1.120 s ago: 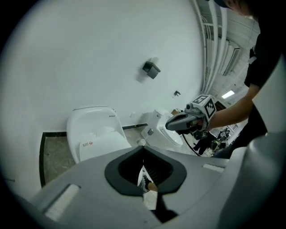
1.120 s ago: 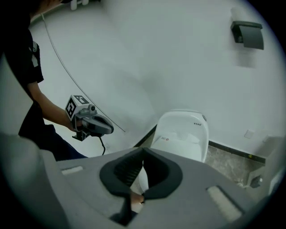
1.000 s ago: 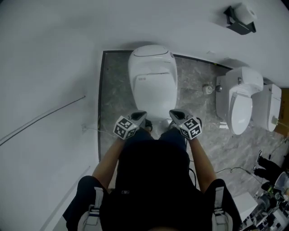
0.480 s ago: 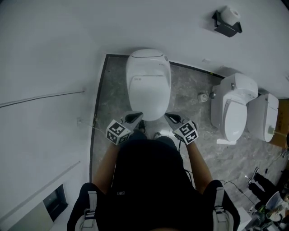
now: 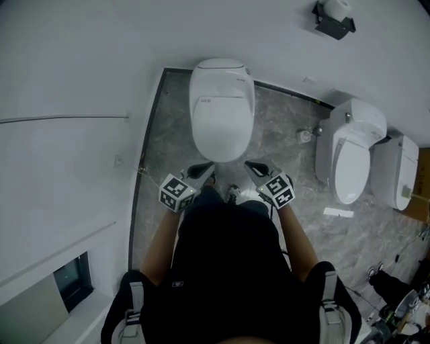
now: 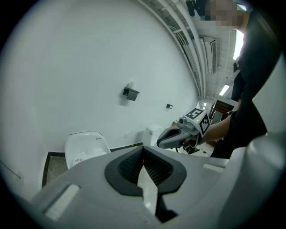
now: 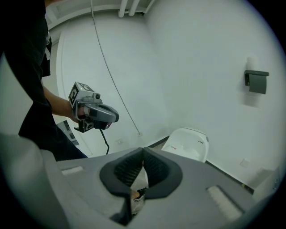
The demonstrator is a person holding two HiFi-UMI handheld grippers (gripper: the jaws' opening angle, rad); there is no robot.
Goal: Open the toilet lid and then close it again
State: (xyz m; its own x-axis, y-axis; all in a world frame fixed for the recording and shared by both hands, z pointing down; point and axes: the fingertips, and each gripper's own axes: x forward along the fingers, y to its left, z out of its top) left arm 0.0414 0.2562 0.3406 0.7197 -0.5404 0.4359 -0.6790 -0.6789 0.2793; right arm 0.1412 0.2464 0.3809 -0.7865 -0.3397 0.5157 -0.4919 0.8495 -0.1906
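While its lid lies shut, the white oval ceramic toilet (image 5: pixel 222 114) sits at upper centre of the head view. Two further white toilets (image 5: pixel 351 158) at the right edge make three in all. One black paper-roll holder (image 5: pixel 332 20) hangs at upper right. The left gripper (image 5: pixel 205 169) and right gripper (image 5: pixel 252 166) sit just below the toilet's front, apart from it. A second ago they flanked that front.

Left gripper view: jaws pressed together, nothing between; toilet at lower left.

Right gripper view: jaws pressed together, empty; toilet right of centre.
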